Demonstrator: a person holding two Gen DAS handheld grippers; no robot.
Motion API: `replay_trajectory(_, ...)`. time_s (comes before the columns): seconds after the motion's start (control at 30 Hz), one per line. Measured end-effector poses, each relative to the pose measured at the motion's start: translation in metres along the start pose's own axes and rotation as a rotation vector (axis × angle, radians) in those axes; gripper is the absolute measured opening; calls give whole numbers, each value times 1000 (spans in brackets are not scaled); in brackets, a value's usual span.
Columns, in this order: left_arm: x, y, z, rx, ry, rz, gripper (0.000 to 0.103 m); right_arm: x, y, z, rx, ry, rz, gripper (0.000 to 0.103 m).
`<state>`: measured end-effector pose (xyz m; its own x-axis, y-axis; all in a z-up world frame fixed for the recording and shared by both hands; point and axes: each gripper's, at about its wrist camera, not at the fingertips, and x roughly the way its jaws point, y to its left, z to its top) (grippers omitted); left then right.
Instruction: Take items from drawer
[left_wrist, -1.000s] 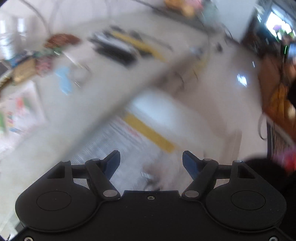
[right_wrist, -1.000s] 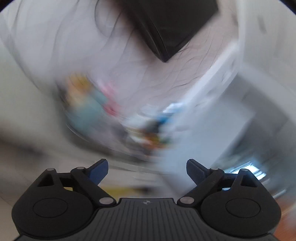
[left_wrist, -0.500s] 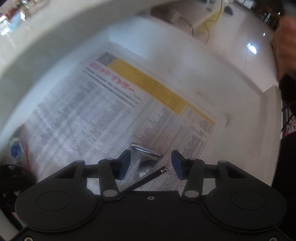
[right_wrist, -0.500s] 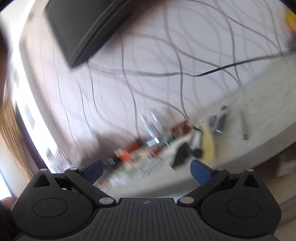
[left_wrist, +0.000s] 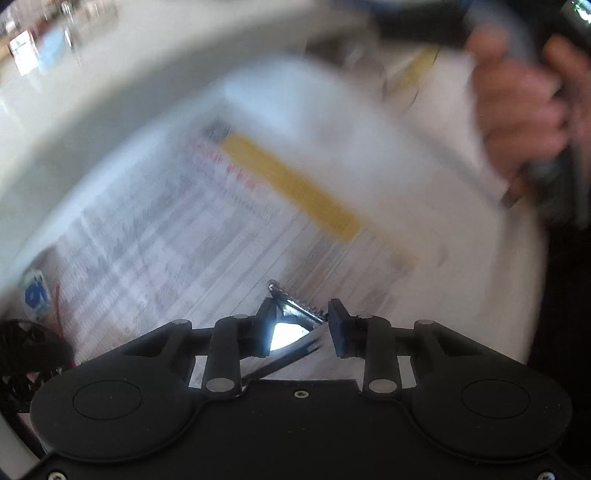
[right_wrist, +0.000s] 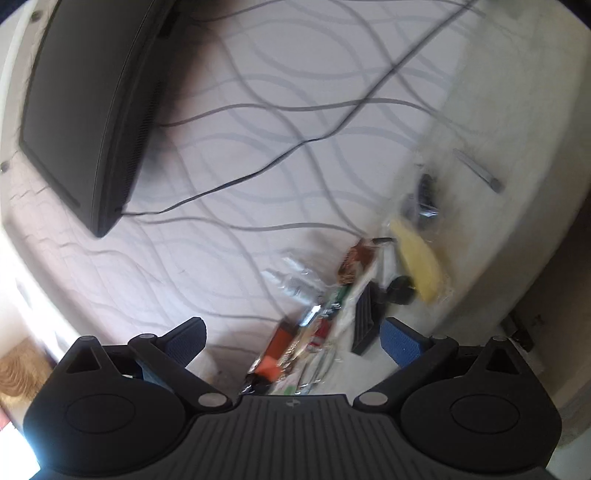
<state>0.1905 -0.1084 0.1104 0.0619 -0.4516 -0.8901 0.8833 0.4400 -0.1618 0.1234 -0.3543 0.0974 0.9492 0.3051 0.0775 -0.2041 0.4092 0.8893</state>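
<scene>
Drawer (left_wrist: 369, 155) clip (left_wrist: 295, 304), now between left tongs (left_wrist: 301, 325)

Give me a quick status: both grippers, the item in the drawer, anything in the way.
Left gripper closing around the small metal clip on the newspaper-lined drawer floor. Right gripper open, empty, facing the cluttered counter. Nothing blocking the clip.

A home, likely a living room. Wall-mounted TV (right_wrist: 88, 110) on wavy-patterned wallpaper (right_wrist: 258, 110), with a cable (right_wrist: 295, 144) trailing down from it. Below, a pale desk (right_wrist: 517, 147) littered with household bits: bottles (right_wrist: 291, 284), packets (right_wrist: 280, 347), a yellow item (right_wrist: 421, 258). White drawer (left_wrist: 369, 129) lined with a printed sheet (left_wrist: 177, 229), domestic style.
</scene>
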Motion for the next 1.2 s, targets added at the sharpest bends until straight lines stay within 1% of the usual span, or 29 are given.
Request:
replay_trajectory(0.03, -13, -1, 6, -6, -35, -10, 0, -4, -2, 0, -6, -26, -6, 103)
replay_trajectory(0.13, -58, -2, 28, -16, -168, -6, 0, -18, -1, 4, -62, -113, -66, 103)
replay_trajectory(0.17, -68, -2, 34, -13, -196, -1, 0, -19, 1, 4, -81, -123, -83, 103)
replay_trajectory(0.23, -80, 0, 45, 4, -212, -4, 0, -17, 6, 2, -128, -115, -106, 103)
replay_trajectory(0.27, -78, 1, 47, 17, -190, -24, 1, -17, 8, 0, -140, -110, -110, 103)
replay_trajectory(0.3, -72, 0, 48, 32, -163, -32, 7, -17, 9, -2, -141, -104, -109, 103)
replay_trajectory(0.33, -63, -4, 47, 59, -132, -22, 14, -18, 11, -3, -143, -98, -107, 103)
replay_trajectory(0.4, -35, -12, 40, 133, -71, 35, 56, -20, 8, -4, -99, -84, -77, 103)
replay_trajectory(0.43, -21, -15, 33, 160, -46, 72, 60, -22, 6, -3, -78, -81, -66, 103)
replay_trajectory(0.47, -7, -16, 28, 178, -21, 99, 60, -24, 5, -3, -65, -82, -63, 103)
replay_trajectory(0.53, 16, -12, 22, 161, 21, 108, 60, -27, 7, -4, -68, -92, -49, 103)
replay_trajectory(0.6, 30, -8, 21, 128, 25, 93, 59, -30, 14, -4, -105, -110, -30, 103)
replay_trajectory(0.7, 47, -9, 24, 126, 14, 142, 57, -32, 20, -4, -144, -136, -44, 103)
replay_trajectory(0.73, 51, -8, 24, 120, 15, 139, 56, -33, 19, -4, -136, -139, -51, 103)
replay_trajectory(0.8, 59, -6, 25, 104, 30, 108, 48, -34, 15, -1, -102, -143, -61, 103)
replay_trajectory(0.83, 63, -7, 24, 105, 32, 101, 48, -34, 12, 0, -83, -148, -64, 103)
replay_trajectory(0.87, 64, -9, 23, 121, 25, 113, 47, -35, 10, 1, -69, -155, -67, 103)
replay_trajectory(0.9, 65, -11, 22, 132, 19, 122, 40, -36, 9, 1, -62, -162, -70, 103)
replay_trajectory(0.97, 65, -10, 20, 123, 11, 123, 39, -37, 9, 2, -60, -169, -74, 103)
replay_trajectory(1.03, 63, -5, 19, 87, 1, 103, 39, -36, 9, 2, -62, -166, -73, 103)
replay_trajectory(1.1, 61, -3, 17, 61, -14, 102, 39, -36, 9, 2, -59, -165, -71, 103)
replay_trajectory(1.2, 56, -6, 13, 51, -38, 104, 39, -38, 7, 2, -49, -178, -68, 103)
